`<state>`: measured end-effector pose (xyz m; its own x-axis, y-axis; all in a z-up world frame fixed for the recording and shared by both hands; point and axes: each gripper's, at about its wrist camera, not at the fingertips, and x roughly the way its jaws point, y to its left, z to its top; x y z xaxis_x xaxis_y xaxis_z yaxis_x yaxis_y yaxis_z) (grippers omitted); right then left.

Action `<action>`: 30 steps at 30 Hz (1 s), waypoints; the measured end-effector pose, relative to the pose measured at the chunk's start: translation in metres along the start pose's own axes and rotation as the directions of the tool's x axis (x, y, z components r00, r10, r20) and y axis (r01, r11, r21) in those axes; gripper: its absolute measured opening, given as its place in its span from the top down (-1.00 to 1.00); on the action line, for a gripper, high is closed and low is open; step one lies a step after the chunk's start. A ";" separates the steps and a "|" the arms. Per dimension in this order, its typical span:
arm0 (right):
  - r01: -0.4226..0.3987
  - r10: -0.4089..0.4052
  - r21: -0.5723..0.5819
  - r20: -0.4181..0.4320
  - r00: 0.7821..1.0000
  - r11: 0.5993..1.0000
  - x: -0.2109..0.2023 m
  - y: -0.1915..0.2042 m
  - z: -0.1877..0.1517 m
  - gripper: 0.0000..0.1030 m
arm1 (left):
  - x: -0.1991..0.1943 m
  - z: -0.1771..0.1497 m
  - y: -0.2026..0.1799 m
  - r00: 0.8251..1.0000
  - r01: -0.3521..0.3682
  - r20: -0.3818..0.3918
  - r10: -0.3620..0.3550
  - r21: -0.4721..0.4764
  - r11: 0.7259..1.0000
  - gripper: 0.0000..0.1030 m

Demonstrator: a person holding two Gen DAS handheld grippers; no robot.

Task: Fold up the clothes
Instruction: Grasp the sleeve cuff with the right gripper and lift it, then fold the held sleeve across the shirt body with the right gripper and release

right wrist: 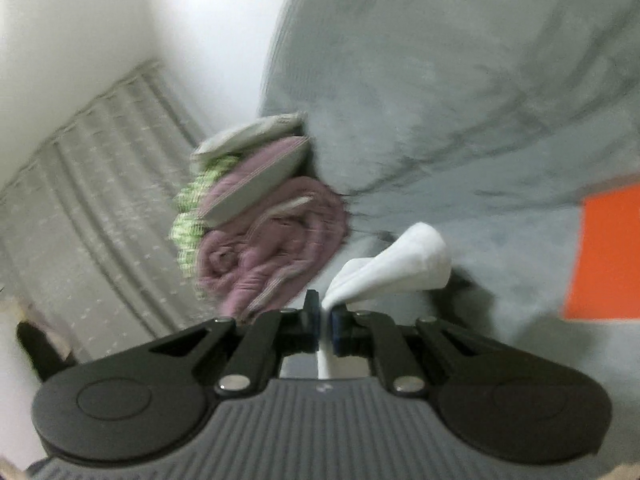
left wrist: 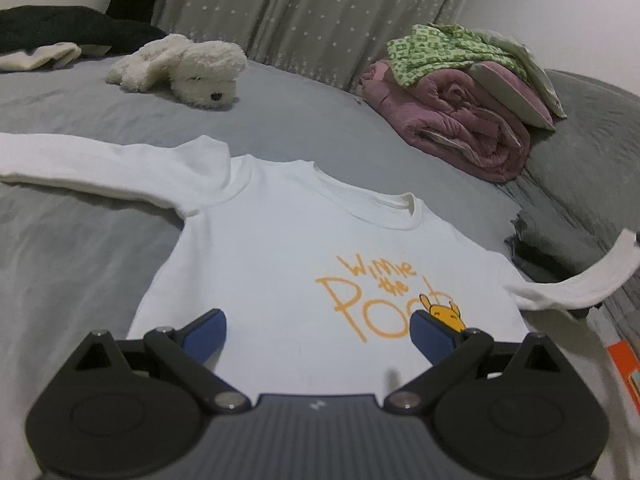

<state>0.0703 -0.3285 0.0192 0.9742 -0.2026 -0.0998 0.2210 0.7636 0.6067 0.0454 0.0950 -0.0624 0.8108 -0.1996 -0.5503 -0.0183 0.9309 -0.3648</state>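
A white sweatshirt (left wrist: 280, 240) lies face-up on the bed (left wrist: 80, 248). The right hand-held gripper (right wrist: 325, 316) pinches its sleeve cuff (right wrist: 400, 264); the left hand-held gripper (left wrist: 318, 332) hovers spread. Carry the sleeve flat across the chest, avoiding twist.

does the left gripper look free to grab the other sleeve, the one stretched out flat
Probably yes. The left gripper is open and holds nothing, hovering over the shirt. The flat sleeve lies bare on the bed, nothing on top of it. The plush dog sits well beyond it.
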 end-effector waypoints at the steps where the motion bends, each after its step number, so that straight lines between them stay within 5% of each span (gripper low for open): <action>1: -0.021 0.021 -0.012 -0.001 1.000 1.000 0.002 0.008 0.001 0.83 | -0.001 0.001 0.001 1.000 -0.001 0.001 0.001 -0.005 1.000 -0.92; 11: -0.194 0.188 -0.118 -0.053 0.981 0.974 0.029 0.088 -0.003 0.83 | -0.008 0.015 0.006 0.998 -0.062 0.003 0.061 0.014 0.998 -0.80; 21: -0.344 0.306 -0.197 -0.200 0.931 0.918 0.043 0.159 -0.051 0.83 | -0.018 0.039 0.027 0.997 -0.072 0.001 0.072 -0.023 0.997 -0.74; 24: -0.376 0.321 -0.210 -0.255 0.912 0.902 0.047 0.174 -0.074 0.83 | -0.020 0.048 0.035 0.997 -0.074 -0.008 0.074 -0.040 0.996 -0.30; 30: -0.436 0.335 -0.232 -0.370 0.867 0.870 0.048 0.198 -0.128 0.83 | -0.022 0.059 0.052 0.997 -0.080 -0.025 0.078 -0.076 0.994 -0.11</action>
<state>0.1662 -0.1087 0.0334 0.9355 0.3071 -0.1746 -0.2213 0.8947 0.3880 0.0614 0.1662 -0.0254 0.7920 -0.1342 -0.5956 -0.1271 0.9180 -0.3758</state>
